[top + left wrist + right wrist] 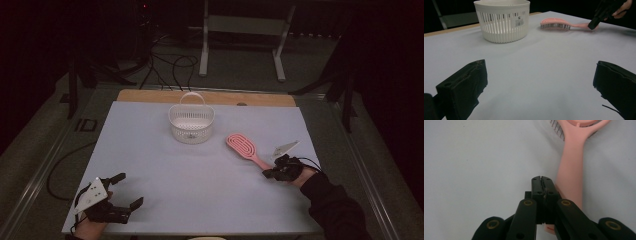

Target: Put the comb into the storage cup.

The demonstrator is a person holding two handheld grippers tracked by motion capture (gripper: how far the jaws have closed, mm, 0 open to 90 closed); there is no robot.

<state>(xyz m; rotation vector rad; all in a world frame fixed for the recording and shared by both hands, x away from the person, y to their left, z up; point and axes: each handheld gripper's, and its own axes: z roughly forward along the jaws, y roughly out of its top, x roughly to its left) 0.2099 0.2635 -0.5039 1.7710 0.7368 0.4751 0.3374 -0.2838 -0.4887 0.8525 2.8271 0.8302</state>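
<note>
A pink plastic hairbrush with a long thin handle (246, 148) is seen lying flat on the desk (165, 175), which is covered with a pale sheet. The brush is placed to the right of a white plastic basket with slits in its wall (191, 123), near it but not touching. The right claw (267, 173) is held at the far end of the handle. Its two black jaws are pressed together with nothing between them, and the handle is seen just beside them, partly under them, not pinched. The left claw (127, 189) is kept low at the near left of the desk, with its jaws spread wide and nothing held.

The brush is judged to be light and stiff, so it should not bend. The smooth handle may be a bit slippery. The best place to be gripped is thought to be the middle of the handle, across its narrow sides, away from the bristles
</note>
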